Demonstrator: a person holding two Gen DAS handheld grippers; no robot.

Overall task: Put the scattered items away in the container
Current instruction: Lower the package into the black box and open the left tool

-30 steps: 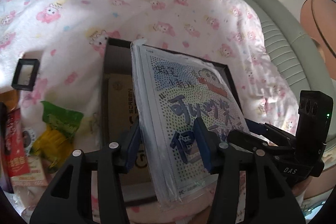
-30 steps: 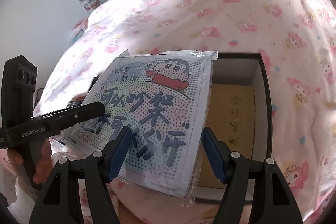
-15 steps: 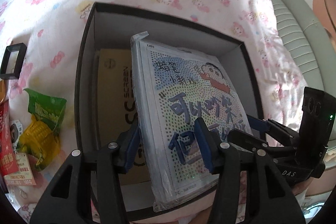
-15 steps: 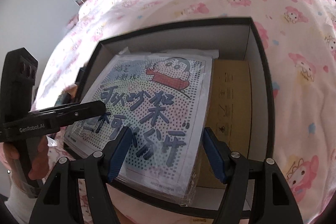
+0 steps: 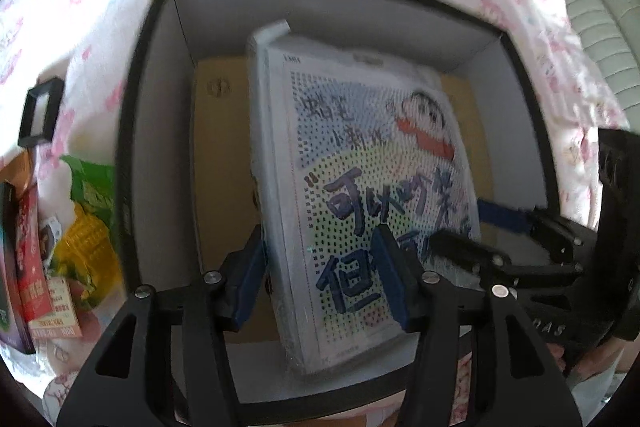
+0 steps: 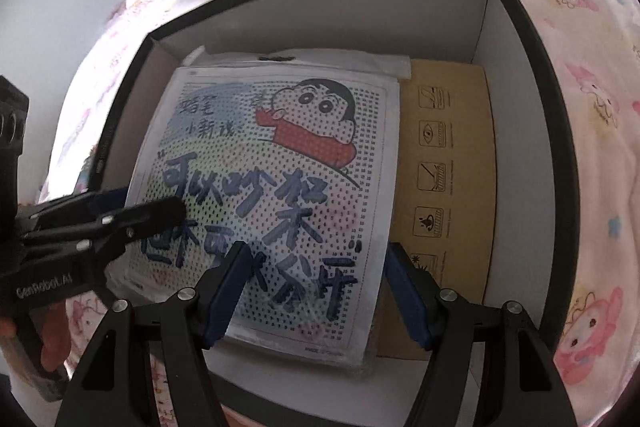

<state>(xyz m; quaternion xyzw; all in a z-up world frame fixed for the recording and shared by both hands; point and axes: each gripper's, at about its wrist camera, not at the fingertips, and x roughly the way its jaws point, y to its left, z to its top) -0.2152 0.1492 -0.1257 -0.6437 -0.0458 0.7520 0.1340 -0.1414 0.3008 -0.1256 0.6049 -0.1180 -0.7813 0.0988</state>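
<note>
A flat plastic-wrapped cartoon packet [image 6: 272,195] was seen inside a black box [image 6: 520,39] with white inner walls, set on a pink cartoon-print blanket [image 6: 592,187]. The packet's long axis ran from the near wall toward the far wall of the box, its cartoon head at the far end and the big lettering at the near end. It was tilted, the left long edge raised in the left wrist view, leaning over a brown cardboard sheet [image 6: 448,195] on the box floor.

The left gripper [image 5: 320,283] was straddling the packet's near left edge; its jaws were opening, with the packet between them, and whether the pads pressed on it could not be told. The right gripper [image 6: 316,291] was spread across the packet's near right corner, one blue finger [image 6: 224,291] over the printed face, the other finger [image 6: 408,299] past the edge over the cardboard; pad contact was not clear.

Outside the box, to the left in the left wrist view, a green-yellow snack bag [image 5: 86,227], a red pack [image 5: 30,259] and a small black frame [image 5: 40,115] were lying on the blanket.
</note>
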